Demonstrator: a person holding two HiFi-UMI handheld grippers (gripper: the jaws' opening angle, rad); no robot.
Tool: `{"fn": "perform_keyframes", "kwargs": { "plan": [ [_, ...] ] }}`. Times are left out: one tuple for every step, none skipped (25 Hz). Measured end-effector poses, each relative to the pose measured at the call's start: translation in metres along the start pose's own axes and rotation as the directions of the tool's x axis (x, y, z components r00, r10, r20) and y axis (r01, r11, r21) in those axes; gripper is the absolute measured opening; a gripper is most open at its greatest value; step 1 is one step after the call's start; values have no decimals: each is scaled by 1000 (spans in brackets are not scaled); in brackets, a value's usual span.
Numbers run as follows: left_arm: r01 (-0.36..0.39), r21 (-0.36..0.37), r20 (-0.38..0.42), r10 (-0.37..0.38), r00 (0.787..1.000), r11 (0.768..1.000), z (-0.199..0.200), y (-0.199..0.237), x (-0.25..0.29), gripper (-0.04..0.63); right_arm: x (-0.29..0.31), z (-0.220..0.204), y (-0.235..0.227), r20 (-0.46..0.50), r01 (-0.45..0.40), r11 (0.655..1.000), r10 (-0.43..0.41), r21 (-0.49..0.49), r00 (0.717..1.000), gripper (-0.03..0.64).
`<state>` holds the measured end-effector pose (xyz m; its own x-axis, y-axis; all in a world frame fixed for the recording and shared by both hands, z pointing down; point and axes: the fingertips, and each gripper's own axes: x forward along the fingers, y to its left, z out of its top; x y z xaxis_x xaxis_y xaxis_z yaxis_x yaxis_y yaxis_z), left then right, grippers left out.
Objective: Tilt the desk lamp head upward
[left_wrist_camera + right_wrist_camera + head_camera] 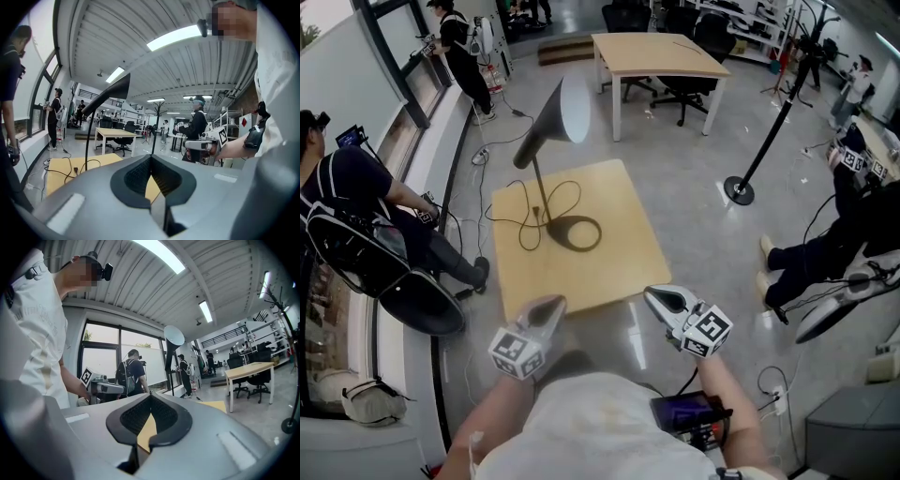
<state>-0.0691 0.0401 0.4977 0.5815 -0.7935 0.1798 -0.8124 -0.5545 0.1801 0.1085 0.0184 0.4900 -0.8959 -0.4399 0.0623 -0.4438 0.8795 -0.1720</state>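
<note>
A black desk lamp stands on a small wooden table (619, 272), its round base (574, 232) near the middle and its cord (525, 211) looped beside it. The cone-shaped lamp head (555, 114) tops a thin stem (539, 183) and faces right. My left gripper (549, 306) and right gripper (655, 294) hover side by side at the table's near edge, well short of the lamp, both shut with nothing between the jaws. The left gripper view shows the lamp head (112, 91) up at the left. In the right gripper view, the lamp head (173, 336) stands above the jaws.
People stand and sit along the window at the left (356, 202). A larger table (661, 52) with office chairs stands behind. A black coat stand (769, 122) and a seated person (825, 253) are to the right. A bag (370, 401) lies on the floor at the near left.
</note>
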Motion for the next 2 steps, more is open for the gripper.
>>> {"fn": "perform_keyframes", "kwargs": {
  "plan": [
    [2, 3, 2, -2, 1000, 1000, 0, -1, 0, 2, 0, -1, 0, -2, 3, 1000, -3, -2, 1000, 14],
    [4, 5, 4, -4, 1000, 1000, -1, -1, 0, 2, 0, -3, 0, -3, 6, 1000, -6, -5, 1000, 14]
  ]
}}
